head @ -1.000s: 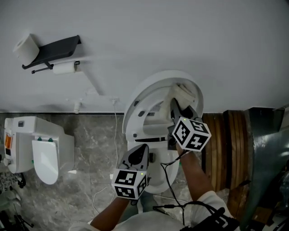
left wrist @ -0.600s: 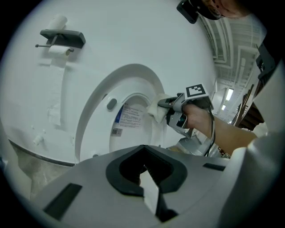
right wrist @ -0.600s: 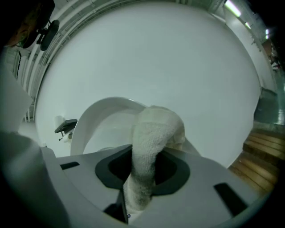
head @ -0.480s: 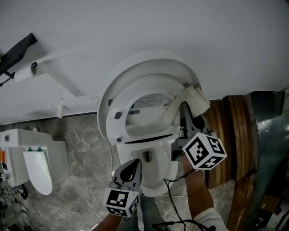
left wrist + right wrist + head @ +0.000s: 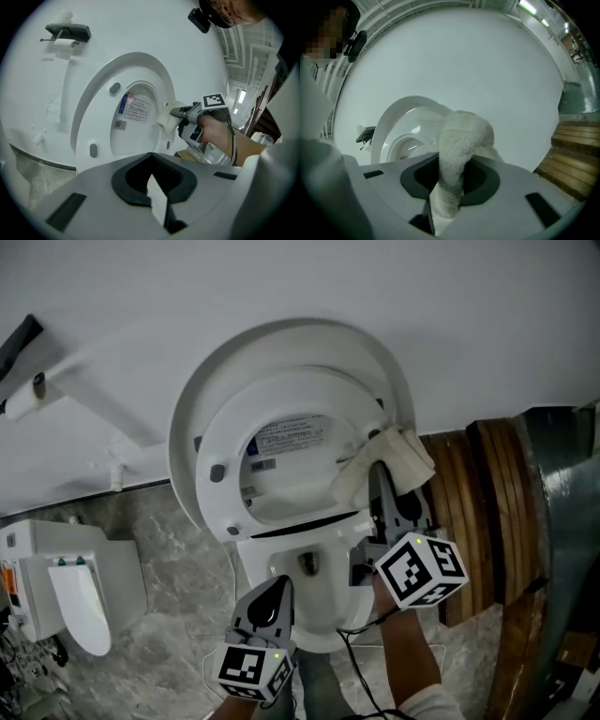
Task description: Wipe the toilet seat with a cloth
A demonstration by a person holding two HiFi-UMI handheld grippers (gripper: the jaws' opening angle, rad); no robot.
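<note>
Up at right rim of raised toilet seat (image 5: 220, 442): cloth (image 5: 398, 457), cream terry, bunched, lying against seat edge; pinched between jaws of right gripper (image 5: 378, 476), jaws closed on it, wad filling gap in right gripper view; left gripper (image 5: 278, 585) low over front edge of toilet bowl (image 5: 323, 620), jaws fully together, nothing between them, well apart from cloth, aimed at seat; seat upright against lid (image 5: 187, 395), printed label (image 5: 286, 435) showing through opening, grey bumper (image 5: 217, 472) on left rim; lid leaning on white wall (image 5: 422, 315); white lidded container (image 5: 70, 577) on marble floor (image 5: 159, 521) left of bowl; wooden slats (image 5: 478, 512) right of bowl; paper holder (image 5: 21, 338) on wall, top left.
</note>
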